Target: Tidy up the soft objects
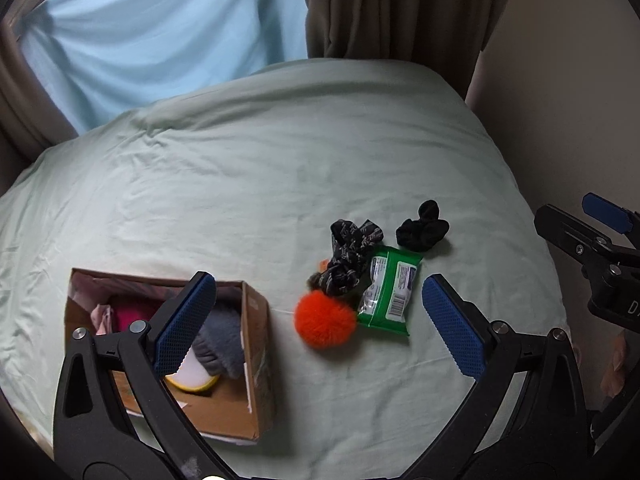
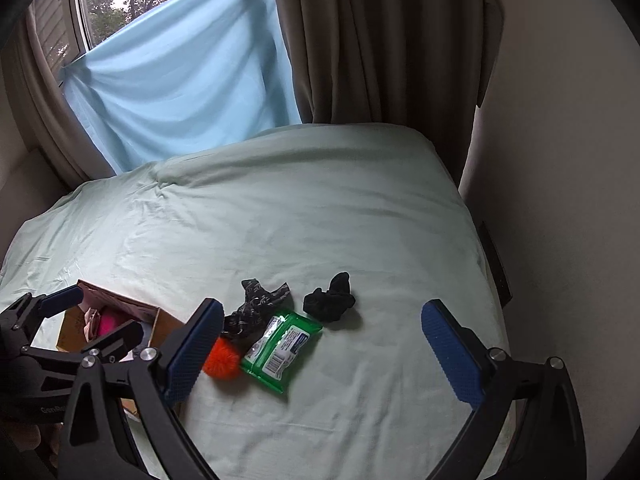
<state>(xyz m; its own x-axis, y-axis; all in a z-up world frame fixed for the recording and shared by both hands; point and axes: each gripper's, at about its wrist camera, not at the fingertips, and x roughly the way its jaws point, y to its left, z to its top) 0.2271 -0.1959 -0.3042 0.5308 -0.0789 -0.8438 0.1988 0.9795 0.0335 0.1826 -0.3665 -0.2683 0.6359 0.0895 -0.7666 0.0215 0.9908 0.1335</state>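
Currently both claws, left claw (image 1: pixel 318 322) and right claw (image 2: pixel 322 354), hover wide and empty; lower the left claw squarely over the orange pompom (image 1: pixel 325 318) between its fingers, then carry it left into the cardboard box (image 1: pixel 256 360).

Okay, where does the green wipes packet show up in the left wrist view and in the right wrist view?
Left wrist view: the green plastic wipes packet lies right of centre, between the open left claw's blue fingers.
Right wrist view: lower centre, nearer the right claw's left finger.
Shared landmark: the fluffy orange pom-pom touching the packet's left side.
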